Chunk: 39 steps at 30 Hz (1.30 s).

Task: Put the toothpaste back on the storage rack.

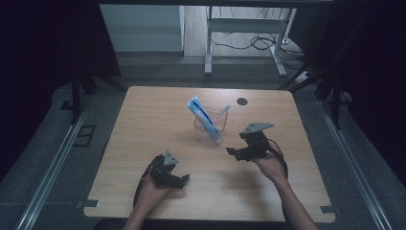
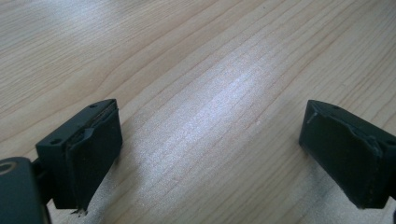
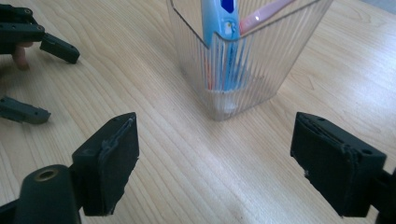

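A clear ribbed plastic holder point(image 1: 208, 131) point(image 3: 261, 79) stands upright near the middle of the wooden table point(image 1: 143, 124). In it lean a blue and white toothpaste tube point(image 1: 203, 116) point(image 3: 218, 28) and a pink toothbrush point(image 1: 223, 112) point(image 3: 267, 11). My right gripper point(image 1: 235, 153) point(image 3: 215, 163) is open just right of the holder, a short way off, with only bare wood between its jaws. My left gripper point(image 1: 182, 179) point(image 2: 210, 154) rests open near the table's front, over bare wood, and comes into the right gripper view at the left edge point(image 3: 42, 79).
A small black round cap point(image 1: 242, 101) sits in the tabletop behind the holder. Beyond the table stand a white desk frame point(image 1: 208, 48) and loose cables point(image 1: 261, 43) on the floor. Metal rails point(image 1: 52, 167) run along the floor on both sides.
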### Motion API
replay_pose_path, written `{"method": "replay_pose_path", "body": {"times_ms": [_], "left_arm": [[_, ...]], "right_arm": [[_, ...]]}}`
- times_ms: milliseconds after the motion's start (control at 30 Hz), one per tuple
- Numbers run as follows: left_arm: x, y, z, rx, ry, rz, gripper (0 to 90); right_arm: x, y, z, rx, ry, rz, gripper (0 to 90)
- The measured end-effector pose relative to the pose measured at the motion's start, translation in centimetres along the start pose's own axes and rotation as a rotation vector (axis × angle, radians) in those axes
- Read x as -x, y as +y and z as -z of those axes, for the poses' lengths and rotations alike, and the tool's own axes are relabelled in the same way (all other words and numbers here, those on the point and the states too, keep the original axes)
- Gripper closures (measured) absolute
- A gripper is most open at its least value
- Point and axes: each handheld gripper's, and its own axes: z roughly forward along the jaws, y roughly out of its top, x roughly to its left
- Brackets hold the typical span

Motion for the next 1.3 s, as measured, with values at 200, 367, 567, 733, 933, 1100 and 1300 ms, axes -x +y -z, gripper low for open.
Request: {"method": "replay_pose_path", "body": {"times_ms": [200,367,567,733,933,1100,1300], "left_arm": [[0.0,0.0,0.0,0.0,0.0,0.001,6.1],[0.0,0.0,0.0,0.0,0.0,-0.003,6.1],[0.0,0.0,0.0,0.003,0.001,0.001,6.1],[0.0,0.0,0.0,0.003,0.0,0.001,6.1],[0.0,0.0,0.0,0.003,0.0,0.004,6.1],[0.0,0.0,0.0,0.0,0.0,0.003,6.1],[0.1,0.0,0.0,0.001,0.005,0.007,6.5]], "right_arm": [[0.0,-0.7,0.4,-0.004,-0.009,-0.003,14.4],[0.1,-1.5,0.8,-0.006,-0.018,-0.005,14.3],[0.2,-2.5,1.3,-0.008,-0.03,-0.015,14.2],[0.3,-3.4,1.8,-0.014,-0.042,-0.018,14.2],[0.4,-4.5,2.2,-0.009,-0.056,-0.029,14.2],[0.6,-5.6,2.3,-0.009,-0.058,-0.05,14.2],[0.7,-6.8,2.4,-0.007,-0.058,-0.078,14.2]]}}
